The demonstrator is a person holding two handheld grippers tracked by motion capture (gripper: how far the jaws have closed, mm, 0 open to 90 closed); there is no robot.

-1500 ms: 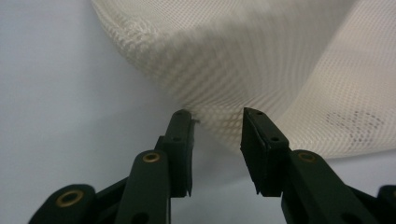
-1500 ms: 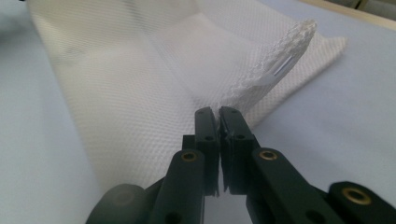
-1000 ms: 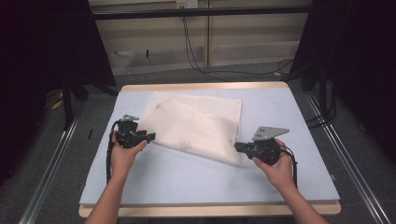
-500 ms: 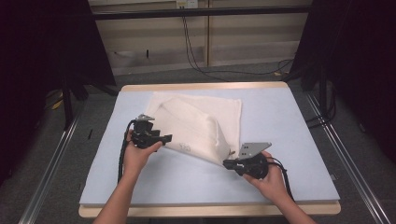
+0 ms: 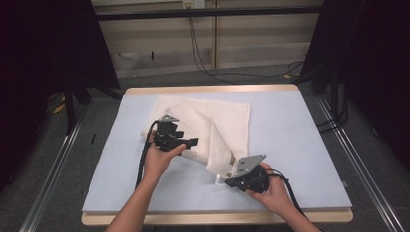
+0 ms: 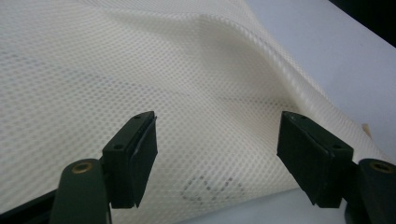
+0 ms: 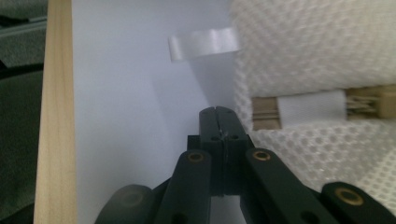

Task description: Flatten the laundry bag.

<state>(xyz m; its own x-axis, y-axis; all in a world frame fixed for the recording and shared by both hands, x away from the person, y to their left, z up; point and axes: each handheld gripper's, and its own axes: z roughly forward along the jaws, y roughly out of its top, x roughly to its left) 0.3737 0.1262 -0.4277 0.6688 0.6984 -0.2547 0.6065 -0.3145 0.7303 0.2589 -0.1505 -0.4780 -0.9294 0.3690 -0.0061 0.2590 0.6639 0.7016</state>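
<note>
With the mesh bag (image 5: pixel 212 130) lying folded mid-frame on the worktop (image 5: pixel 300 145), the right tongs (image 5: pixel 226 181) are pinching its lower corner shut, so the left tongs (image 5: pixel 193 143), which have just been opening and now gape empty, should be pressing the fold flat before the corner is freed.

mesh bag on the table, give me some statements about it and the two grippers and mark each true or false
1. The left gripper has its fingers apart, nothing pinched between them. True.
2. The right gripper is wide open. False: its fingers are shut together at the edge of the mesh bag; whether mesh is caught cannot be told.
3. The mesh bag is dark blue. False: it is cream white.
4. The bag lies on a pale blue table. True.
5. A white ribbon loop sticks out from the bag's edge. True.
</note>
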